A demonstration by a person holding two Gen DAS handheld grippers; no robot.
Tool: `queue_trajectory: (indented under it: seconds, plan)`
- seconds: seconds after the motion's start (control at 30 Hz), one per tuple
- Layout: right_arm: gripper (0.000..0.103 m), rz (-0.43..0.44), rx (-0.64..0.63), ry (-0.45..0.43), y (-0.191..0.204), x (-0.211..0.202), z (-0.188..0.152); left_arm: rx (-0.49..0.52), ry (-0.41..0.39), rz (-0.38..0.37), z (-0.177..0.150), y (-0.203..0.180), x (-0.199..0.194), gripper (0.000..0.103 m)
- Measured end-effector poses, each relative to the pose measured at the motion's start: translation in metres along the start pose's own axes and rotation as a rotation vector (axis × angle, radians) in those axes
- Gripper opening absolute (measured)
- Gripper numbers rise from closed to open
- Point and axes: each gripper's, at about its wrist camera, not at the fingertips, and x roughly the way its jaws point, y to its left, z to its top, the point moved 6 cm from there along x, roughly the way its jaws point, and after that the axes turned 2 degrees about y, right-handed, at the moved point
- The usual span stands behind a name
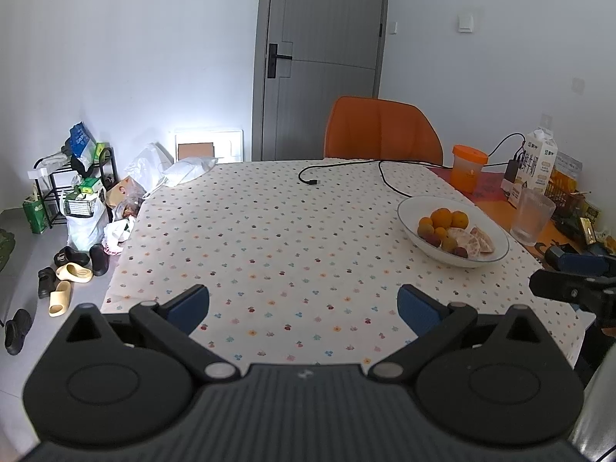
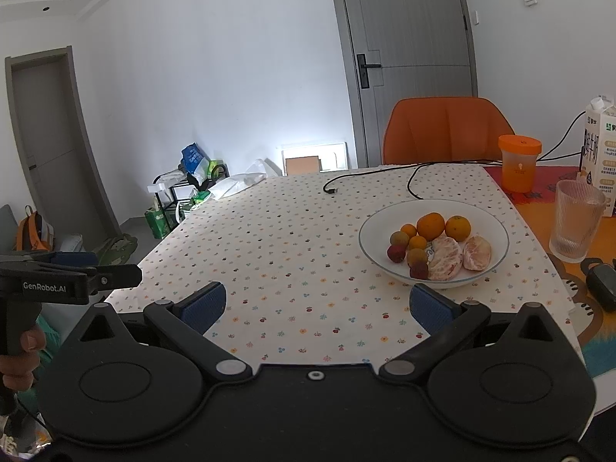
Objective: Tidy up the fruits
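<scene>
Both tongs, left (image 1: pixel 303 308) and right (image 2: pixel 318 306), gape empty; white bowl (image 2: pixel 496 227) holds oranges (image 2: pixel 431 225), peeled segments (image 2: pixel 445 258), perhaps lychees (image 2: pixel 395 253).

The near and left tabletop (image 2: pixel 269 261) lies bare, open passage up to the white bowl (image 2: pixel 369 246) from the front and left. Close on the bowl's right stands a ribbed glass (image 2: pixel 575 223), with an orange cup (image 2: pixel 519 167) and milk carton (image 2: pixel 598 154) behind it. A black cable (image 2: pixel 414 181) loops across the far tabletop, just behind the bowl
</scene>
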Motion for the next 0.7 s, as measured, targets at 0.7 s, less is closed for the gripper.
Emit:
queue_trajectory:
  seconds: [0.7]
  plan:
    - [0.103,-0.006,0.001,0.005,-0.003,0.0008,-0.0004,0.0,-0.01,-0.001,0.0026,0.0016,-0.0028,0.103]
